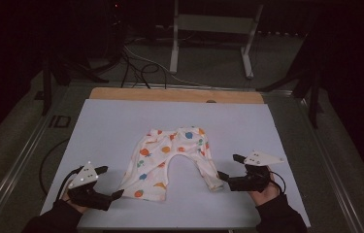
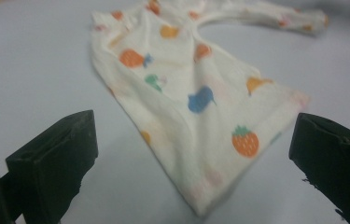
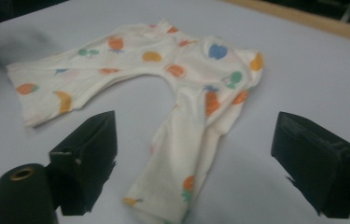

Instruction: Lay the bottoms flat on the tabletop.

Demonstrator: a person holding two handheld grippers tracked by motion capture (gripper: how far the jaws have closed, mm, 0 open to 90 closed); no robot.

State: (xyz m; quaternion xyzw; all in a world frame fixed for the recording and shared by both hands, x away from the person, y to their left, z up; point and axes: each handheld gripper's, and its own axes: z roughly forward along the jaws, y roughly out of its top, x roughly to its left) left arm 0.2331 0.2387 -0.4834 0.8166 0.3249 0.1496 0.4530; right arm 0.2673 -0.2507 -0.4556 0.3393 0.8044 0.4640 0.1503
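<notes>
A small cream pair of baby trousers (image 1: 170, 155) printed with coloured fruit lies flat on the white sheet (image 1: 111, 121), its legs pointing toward me. My left gripper (image 1: 111, 182) rests at the hem of the left leg and is open. In the left gripper view the trousers (image 2: 186, 84) reach down between the spread jaws of the left gripper (image 2: 193, 140) without touching the pads. My right gripper (image 1: 230, 167) sits at the hem of the right leg, also open. In the right gripper view that leg of the trousers (image 3: 182, 154) runs between the wide jaws of the right gripper (image 3: 196, 140).
The white sheet covers a wooden board (image 1: 174, 94) whose far edge shows. Beyond the table a white metal stand (image 1: 208, 29) and several cables (image 1: 140, 68) lie on the dark floor. Bare sheet surrounds the trousers on all sides.
</notes>
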